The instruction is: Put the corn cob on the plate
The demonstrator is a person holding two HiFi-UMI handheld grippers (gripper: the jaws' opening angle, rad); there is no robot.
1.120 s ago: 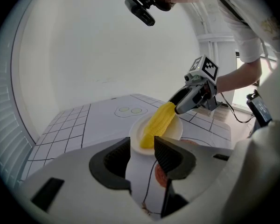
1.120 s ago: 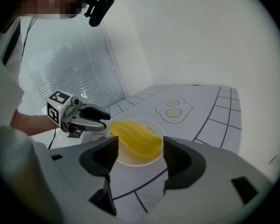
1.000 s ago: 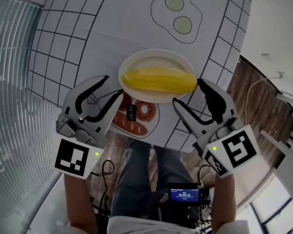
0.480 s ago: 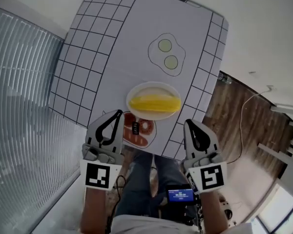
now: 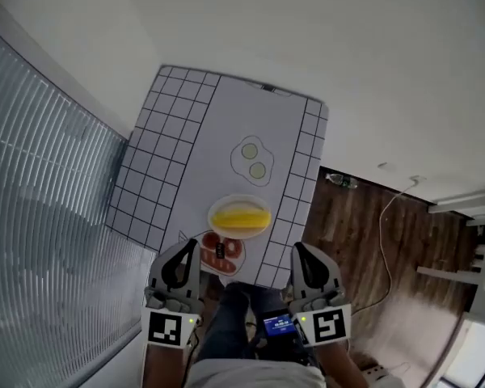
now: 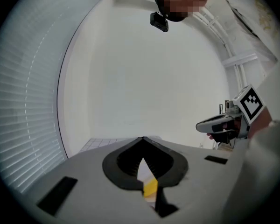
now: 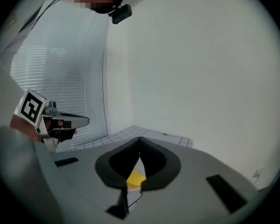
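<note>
Desk (image 5: pixel 190 128) under its gridded sheet spreads ahead of and below the left hand-held gripper (image 5: pixel 193 246) and the right hand-held gripper (image 5: pixel 299 250). The white plate (image 5: pixel 239 198) stands on it just beyond their tips, between the two. It is the only container in sight and holds one thing: the yellow corn cob (image 5: pixel 239 217), lying crosswise in its hollow, all inside the rim. By that the placing step looks done and the task as good as complete. Both hand-held grippers are clenched, jaws meeting at the tips with nothing clamped. Each gripper view shows only a sliver of the cob, far off through the gap behind the tips. They hang side by side, apart from plate and cob. The next move probably calls for no further grasp, only for keeping both clear of the plate so the cob is not nudged. Smallest are the flat prints on the sheet: fried eggs (image 5: pixel 252 160) beyond the plate, sausage and bacon (image 5: pixel 221 253) between the plate and the left hand-held gripper.
</note>
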